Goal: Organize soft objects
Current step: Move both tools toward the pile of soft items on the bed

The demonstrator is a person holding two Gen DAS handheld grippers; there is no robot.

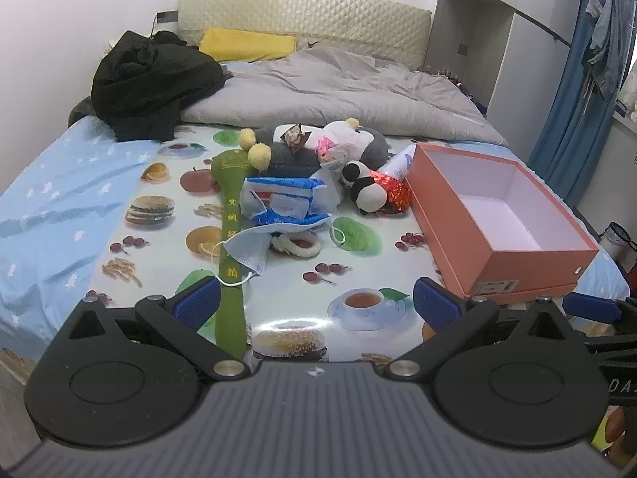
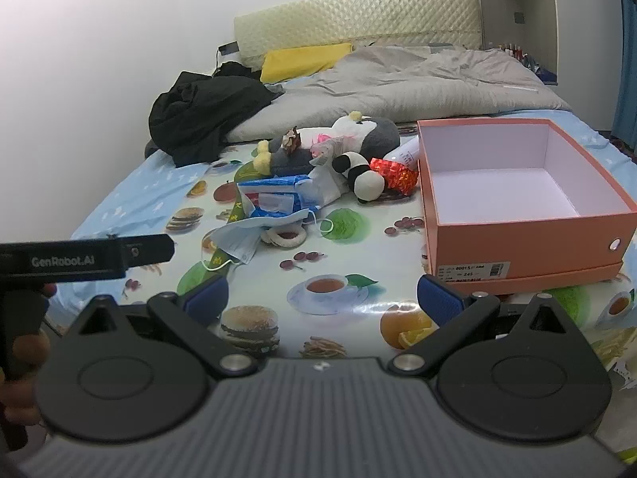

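Observation:
A heap of soft things lies mid-bed on a food-print cloth [image 1: 159, 239]: a panda plush [image 1: 368, 189] [image 2: 364, 181], a grey and white penguin plush [image 1: 354, 139] [image 2: 358, 133], a long green massage hammer [image 1: 231, 239], a blue tissue pack [image 1: 282, 199] [image 2: 274, 199], a face mask [image 1: 247, 251] [image 2: 239, 239] and red foil [image 1: 392, 191]. An open, empty orange shoebox [image 1: 497, 215] [image 2: 525, 207] stands right of the heap. My left gripper [image 1: 314, 302] is open and empty, near the hammer's handle. My right gripper [image 2: 322, 298] is open and empty, short of the heap.
A grey duvet [image 1: 338, 91], a black jacket [image 1: 151, 79] and a yellow pillow [image 1: 247, 44] lie behind the heap, before the headboard. A blue curtain [image 1: 577, 99] and wardrobe stand at the right. The left gripper's body [image 2: 79, 259] shows in the right wrist view.

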